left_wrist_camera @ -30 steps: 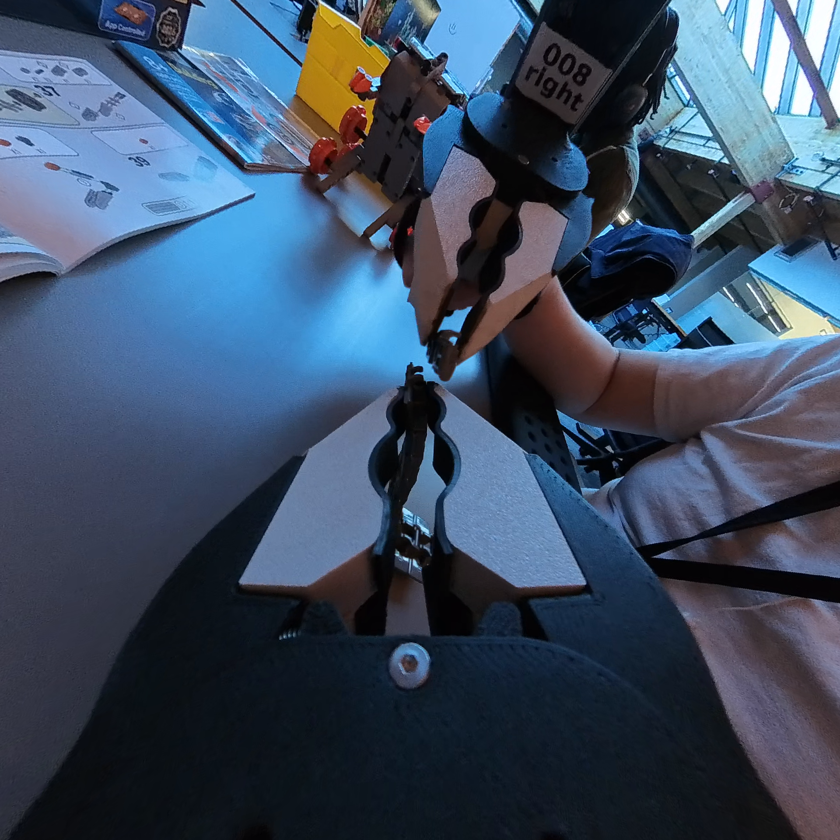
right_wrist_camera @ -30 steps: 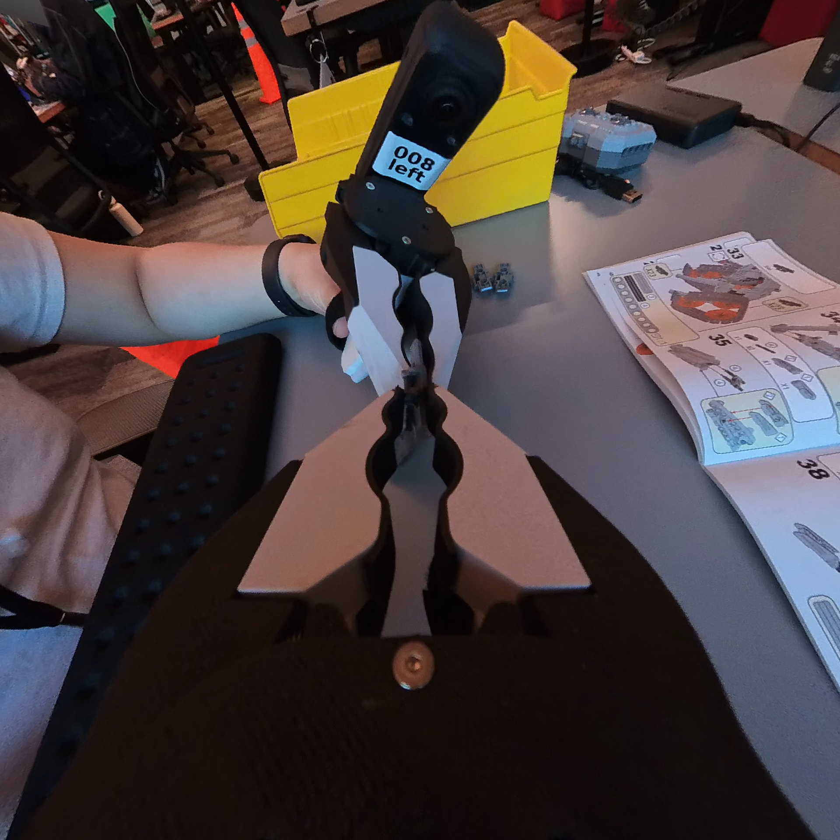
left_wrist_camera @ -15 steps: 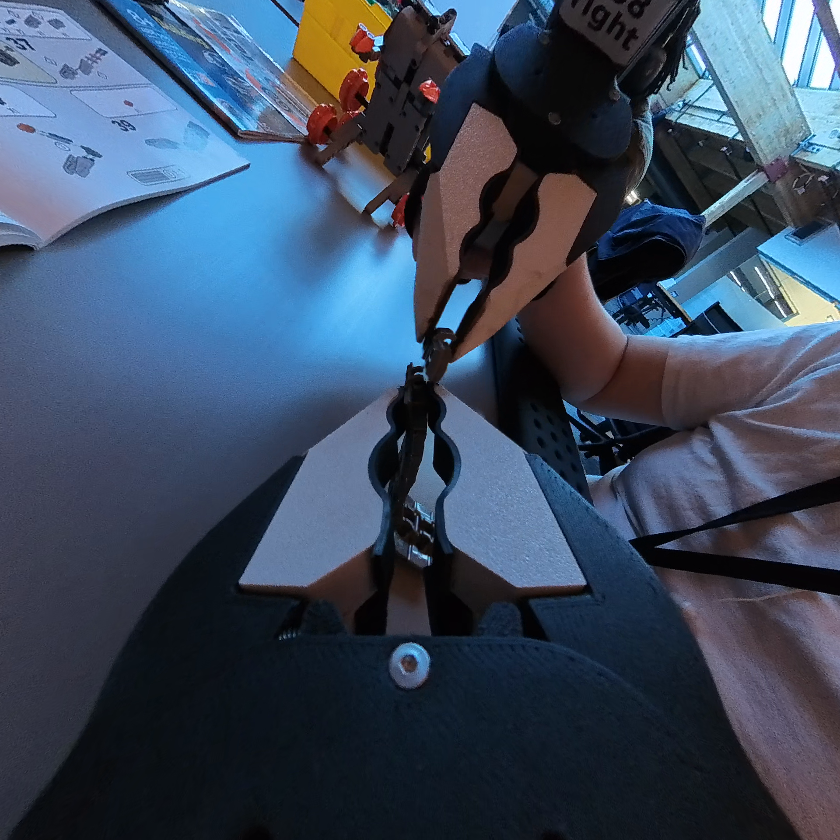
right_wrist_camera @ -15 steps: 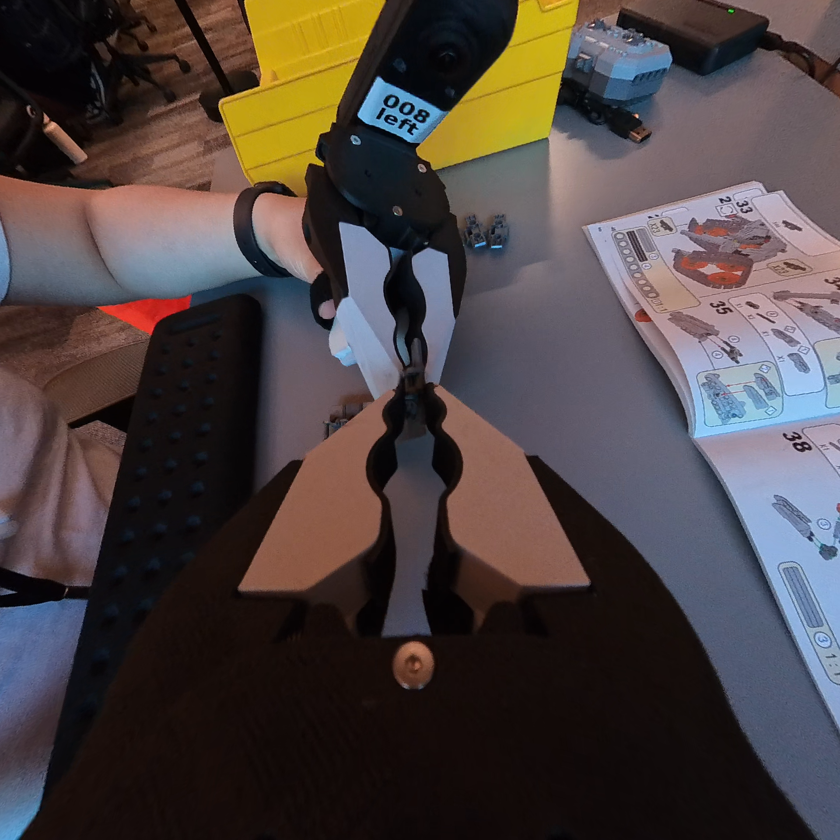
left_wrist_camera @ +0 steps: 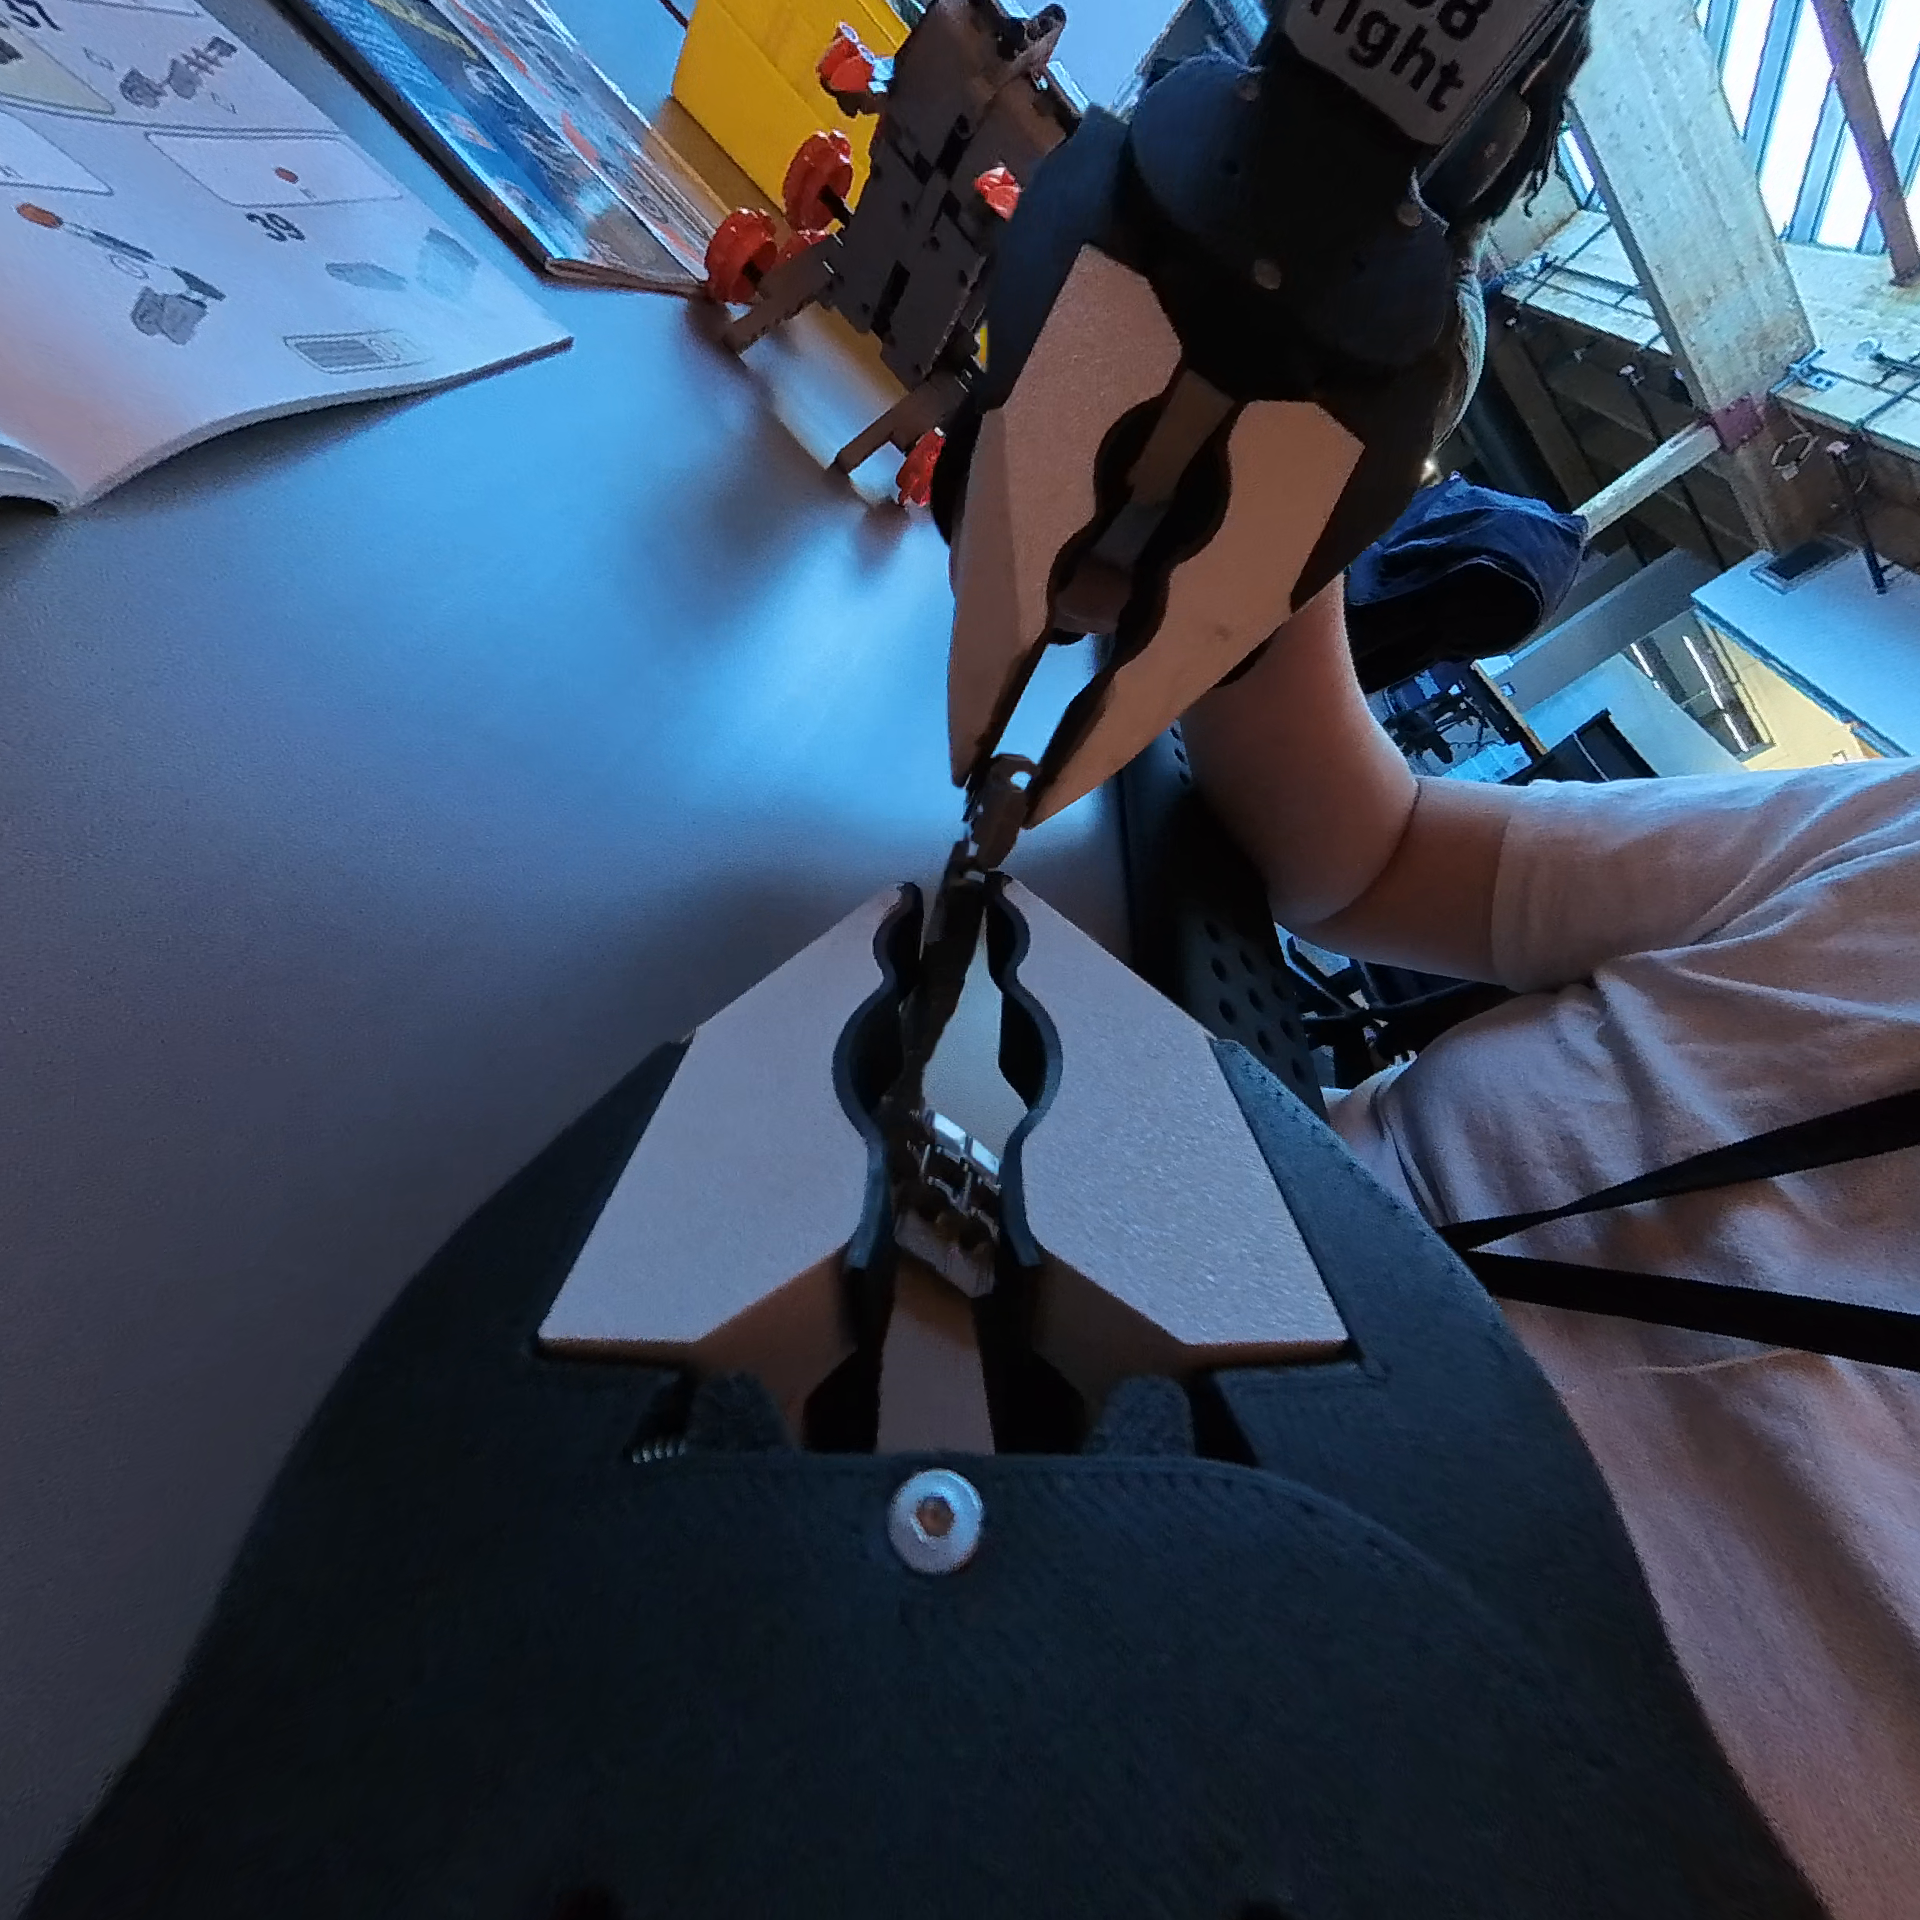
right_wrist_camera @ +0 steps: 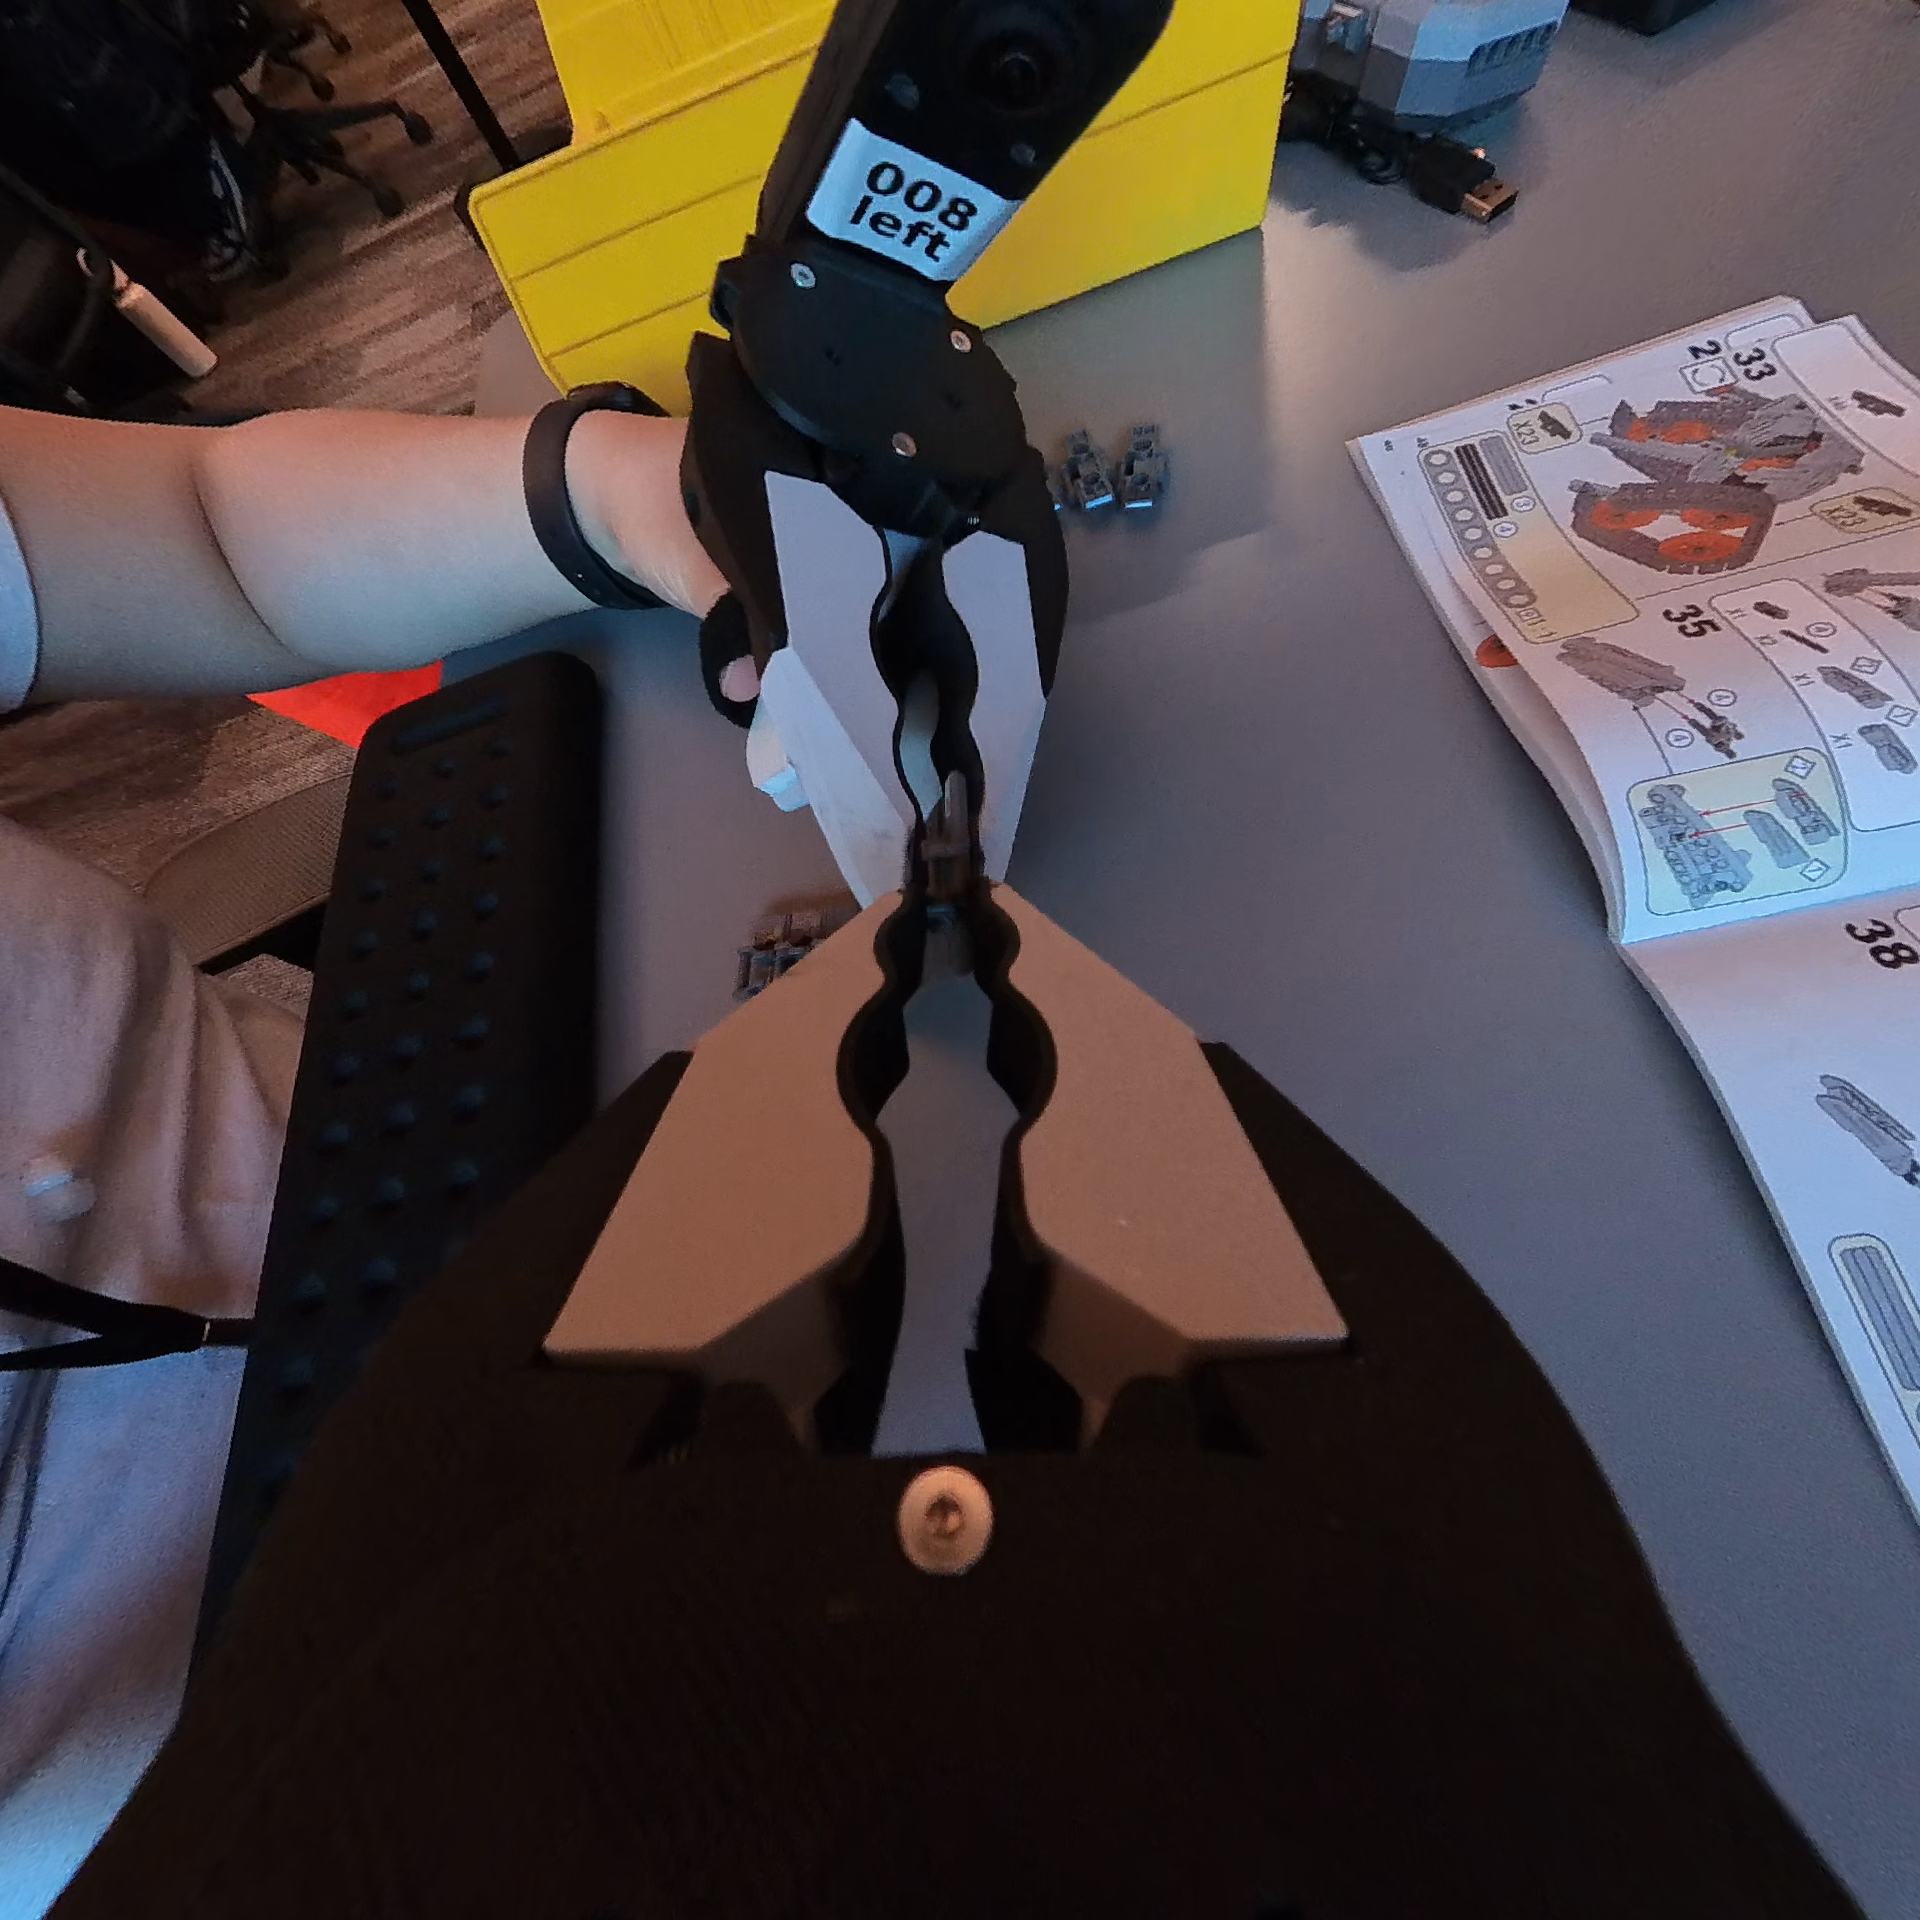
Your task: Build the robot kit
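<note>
Your left gripper point(left_wrist_camera: 951, 894) clamps a dark, knobbly track strip point(left_wrist_camera: 935, 1023), long axis along its fingers; your right gripper point(right_wrist_camera: 945, 909) pinches a small dark link point(right_wrist_camera: 943, 920) meeting its tip.

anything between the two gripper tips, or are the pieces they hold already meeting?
Nothing visible between them. The left gripper pinches a dark chain of links; the right gripper pinches a small grey link, and the two appear to touch end to end.

Yellow bin point(right_wrist_camera: 1122, 197) and booklet point(right_wrist_camera: 1704, 727) flank open tabletop point(right_wrist_camera: 1247, 831).
</note>
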